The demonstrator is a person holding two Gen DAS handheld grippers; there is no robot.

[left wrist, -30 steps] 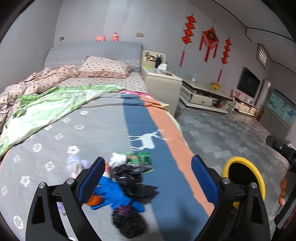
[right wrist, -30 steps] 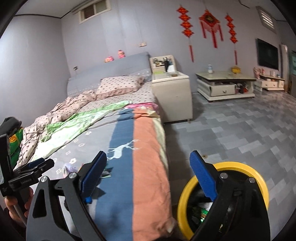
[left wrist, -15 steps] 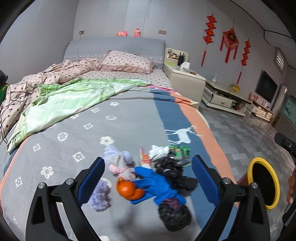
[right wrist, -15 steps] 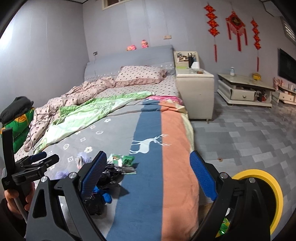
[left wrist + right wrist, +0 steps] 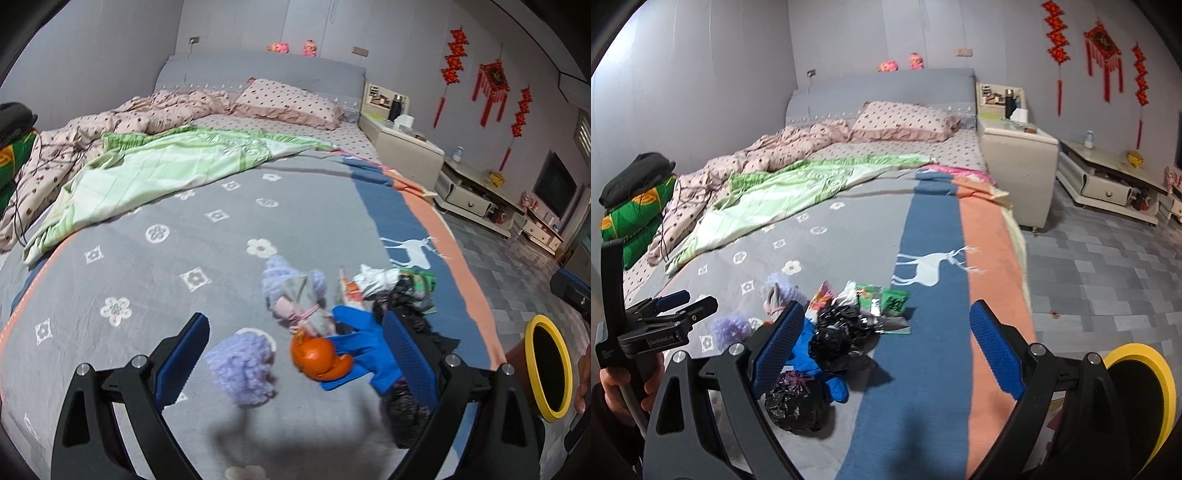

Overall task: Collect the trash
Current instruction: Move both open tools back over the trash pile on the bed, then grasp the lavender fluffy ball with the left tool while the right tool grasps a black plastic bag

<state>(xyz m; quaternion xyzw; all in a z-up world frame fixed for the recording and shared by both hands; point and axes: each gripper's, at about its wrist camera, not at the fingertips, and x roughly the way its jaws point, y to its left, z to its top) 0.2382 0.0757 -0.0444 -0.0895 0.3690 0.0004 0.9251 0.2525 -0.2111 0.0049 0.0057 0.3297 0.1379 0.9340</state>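
Already hovering: left gripper (image 5: 291, 358) wide apart over the trash pile (image 5: 354, 325) on the bed (image 5: 147, 280).
Peel (image 5: 317, 356), glove (image 5: 364, 350) and pompom (image 5: 242, 363) crowd together, so a pinch may drag a toy along. Right gripper (image 5: 886, 347), also apart and empty; bin (image 5: 1141, 398) waits past the bed's right edge, open floor beyond.

The bedspread (image 5: 155, 295) looks like matt woven cloth with a flat printed pattern. The purple pompom (image 5: 242, 363) is fuzzy, loopy yarn. Both black bags (image 5: 842, 332) are crinkly thin plastic with a bit of shine. The blue glove (image 5: 360, 345) reads as smooth and rubbery, and the orange peel (image 5: 316, 356) is glossy. The bin rim (image 5: 550, 369) is smooth yellow plastic.
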